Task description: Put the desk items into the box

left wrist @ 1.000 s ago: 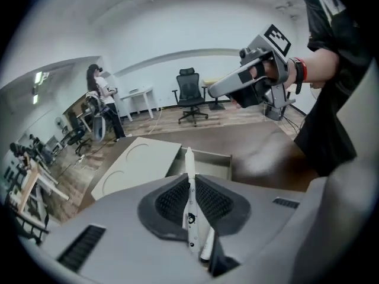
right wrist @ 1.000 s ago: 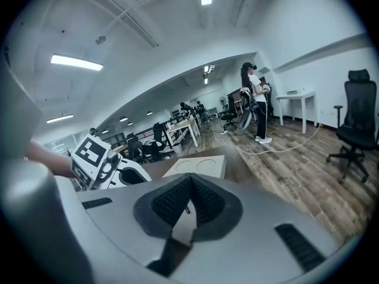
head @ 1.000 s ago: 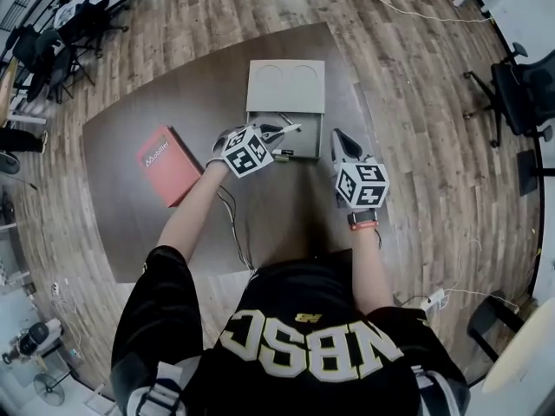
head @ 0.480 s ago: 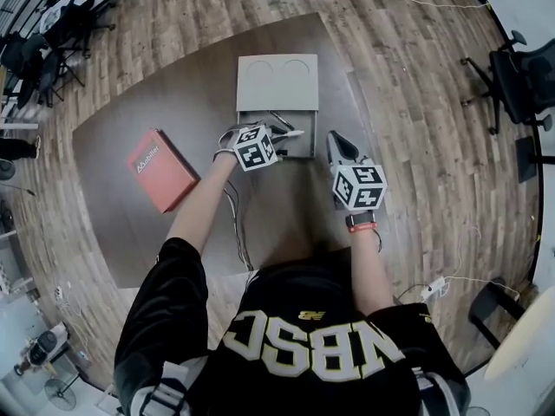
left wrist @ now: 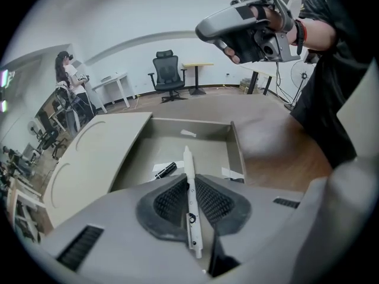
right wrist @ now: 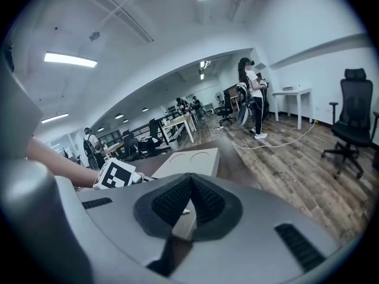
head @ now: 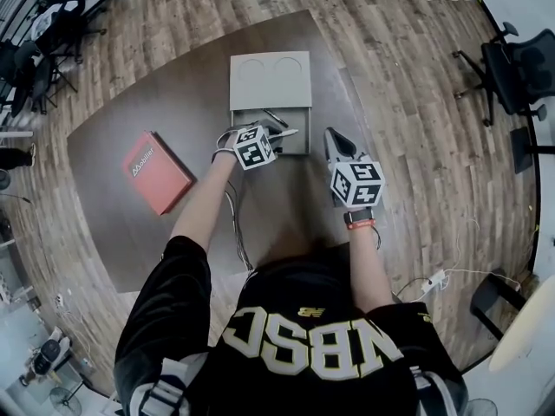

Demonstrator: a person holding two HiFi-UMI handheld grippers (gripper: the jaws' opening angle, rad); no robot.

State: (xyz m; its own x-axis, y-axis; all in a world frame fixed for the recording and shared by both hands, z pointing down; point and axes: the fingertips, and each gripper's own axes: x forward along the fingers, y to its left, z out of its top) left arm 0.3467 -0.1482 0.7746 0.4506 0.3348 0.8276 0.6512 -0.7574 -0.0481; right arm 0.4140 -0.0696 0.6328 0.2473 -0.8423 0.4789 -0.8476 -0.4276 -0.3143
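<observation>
The grey box (head: 299,143) lies open on the brown desk, its lid (head: 270,76) folded back on the far side. My left gripper (head: 279,133) hovers over the box's near edge, shut on a white pen (head: 288,132). In the left gripper view the white pen (left wrist: 190,185) runs between the pads and points out over the box floor (left wrist: 204,152), where a black pen (left wrist: 165,170) lies. My right gripper (head: 335,139) hangs just right of the box, shut and holding nothing. The right gripper view shows its pads (right wrist: 204,201) closed, with the lid (right wrist: 192,158) beyond them.
A red book (head: 154,170) lies on the desk's left part. A cable (head: 234,224) trails across the desk near the person's body. Office chairs (head: 512,68) stand on the wooden floor at the right. White paper slips (left wrist: 232,173) lie inside the box.
My left gripper has edged a little to the right towards the box with the white pen still in it. The right gripper has kept its place beside the box.
</observation>
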